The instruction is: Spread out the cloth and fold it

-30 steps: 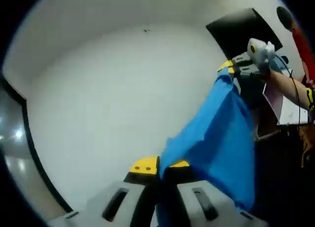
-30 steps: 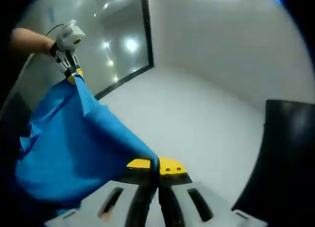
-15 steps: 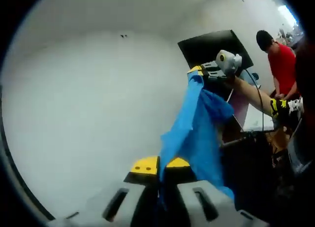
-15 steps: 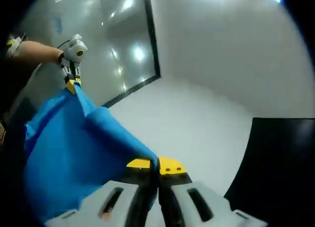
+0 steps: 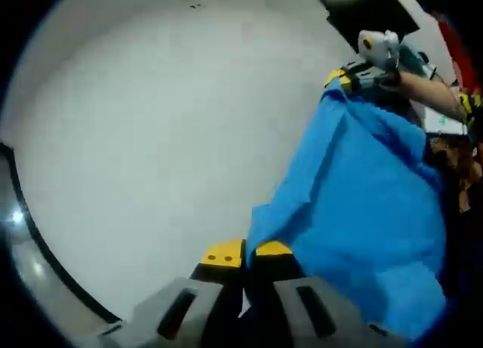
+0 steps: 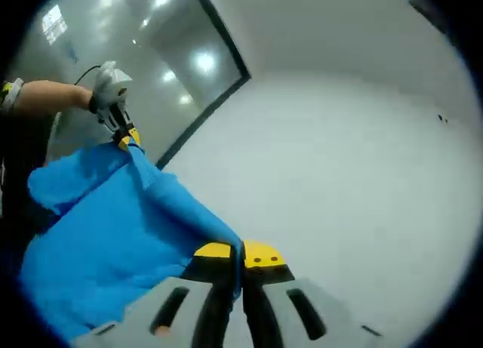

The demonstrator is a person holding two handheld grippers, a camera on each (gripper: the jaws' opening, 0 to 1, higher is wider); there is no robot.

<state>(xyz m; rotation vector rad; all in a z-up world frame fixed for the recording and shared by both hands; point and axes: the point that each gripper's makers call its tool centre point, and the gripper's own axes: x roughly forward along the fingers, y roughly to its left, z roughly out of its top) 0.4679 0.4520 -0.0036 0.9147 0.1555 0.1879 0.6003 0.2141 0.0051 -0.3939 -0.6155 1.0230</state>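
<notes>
While held aloft over plain white tabletop (image 5: 136, 137): soft bright-blue fabric cloth (image 5: 362, 212), top edge slack between left gripper (image 5: 245, 251) and right gripper (image 6: 240, 254), both clenched on corners; spreading step in hand, judged; next, draw apart, lower flat.

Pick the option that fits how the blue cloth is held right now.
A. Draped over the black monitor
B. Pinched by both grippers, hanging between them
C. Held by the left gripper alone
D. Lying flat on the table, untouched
B: the left gripper and the right gripper each clamp an edge of the blue cloth, which hangs between them above the white table.
</notes>
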